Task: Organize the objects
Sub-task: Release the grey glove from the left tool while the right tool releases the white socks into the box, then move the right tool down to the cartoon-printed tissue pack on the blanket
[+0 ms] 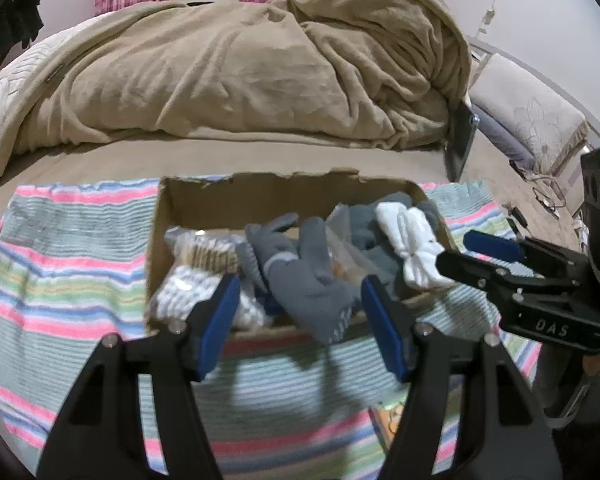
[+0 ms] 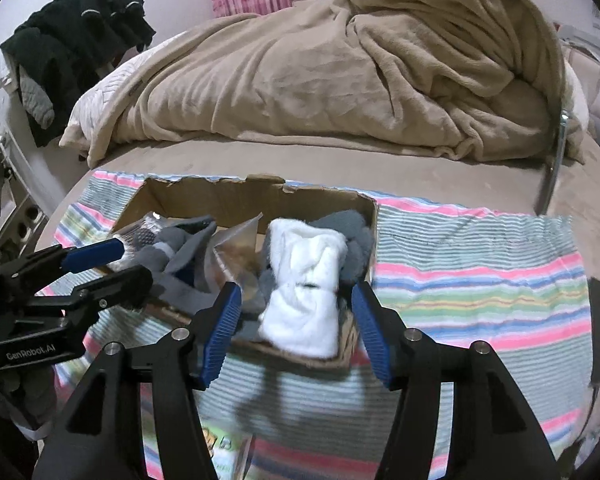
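A torn cardboard box (image 1: 188,196) (image 2: 236,194) sits on a striped towel (image 1: 60,272) (image 2: 480,276) on the bed. It holds grey socks (image 1: 308,276) (image 2: 180,248), a white rolled sock pair (image 1: 414,240) (image 2: 306,292), a patterned bundle (image 1: 188,284) and a clear packet (image 2: 236,248). My left gripper (image 1: 300,320) is open, just in front of the box near the grey socks. My right gripper (image 2: 296,328) is open, its fingers on either side of the white sock pair, not touching it. Each gripper shows in the other's view: right (image 1: 480,256), left (image 2: 112,264).
A rumpled tan blanket (image 1: 260,68) (image 2: 360,72) fills the bed behind the box. A pillow (image 1: 532,116) lies at the right. Dark clothes (image 2: 80,28) hang at the left. A printed item (image 1: 392,420) (image 2: 220,444) lies on the towel's near edge.
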Demonstrator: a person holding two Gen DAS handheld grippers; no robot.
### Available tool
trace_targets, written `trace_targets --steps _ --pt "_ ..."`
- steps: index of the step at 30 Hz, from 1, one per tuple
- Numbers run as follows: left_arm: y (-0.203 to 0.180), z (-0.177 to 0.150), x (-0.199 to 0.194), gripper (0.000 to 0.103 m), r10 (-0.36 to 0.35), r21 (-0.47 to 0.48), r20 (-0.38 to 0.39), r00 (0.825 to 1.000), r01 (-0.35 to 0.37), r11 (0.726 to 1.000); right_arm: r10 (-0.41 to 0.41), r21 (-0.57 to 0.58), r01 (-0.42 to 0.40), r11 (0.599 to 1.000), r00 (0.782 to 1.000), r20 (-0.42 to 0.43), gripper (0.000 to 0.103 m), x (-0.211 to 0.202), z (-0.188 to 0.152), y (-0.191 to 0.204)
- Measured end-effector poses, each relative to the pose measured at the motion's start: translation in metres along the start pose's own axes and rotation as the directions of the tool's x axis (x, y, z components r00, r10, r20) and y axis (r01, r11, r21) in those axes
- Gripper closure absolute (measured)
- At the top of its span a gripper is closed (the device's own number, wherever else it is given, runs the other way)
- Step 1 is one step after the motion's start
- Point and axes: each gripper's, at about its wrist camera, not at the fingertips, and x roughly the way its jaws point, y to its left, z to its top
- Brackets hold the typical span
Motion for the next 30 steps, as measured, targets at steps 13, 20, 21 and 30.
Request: trace_targets --steps 13,20,21,30 --pt "0.000 -0.030 -0.057 0.035 0.039 -0.036 0.036 0.999 -0.038 0.999 0.012 -0.001 -0.012 1.000 0.999 0.032 0.037 -0.039 -0.015 0.018" --pt "0.010 -0.046 -0.085 0.031 0.064 -0.081 0.067 0.996 -0.059 0.995 0.022 -0.008 -0.022 1.000 1.000 0.020 0.037 -0.052 -0.031 0.031" --pt "0.011 -0.050 -0.087 0.030 0.067 -0.086 0.068 0.995 -0.061 0.994 0.021 -0.010 -0.021 1.000 1.000 0.017 0.037 -0.053 -0.034 0.033" --pt "0.018 -0.075 -0.096 0.030 0.075 -0.104 0.041 0.996 -0.070 0.992 0.026 -0.017 -0.027 0.999 0.999 -0.022 0.037 -0.055 -0.057 0.044"
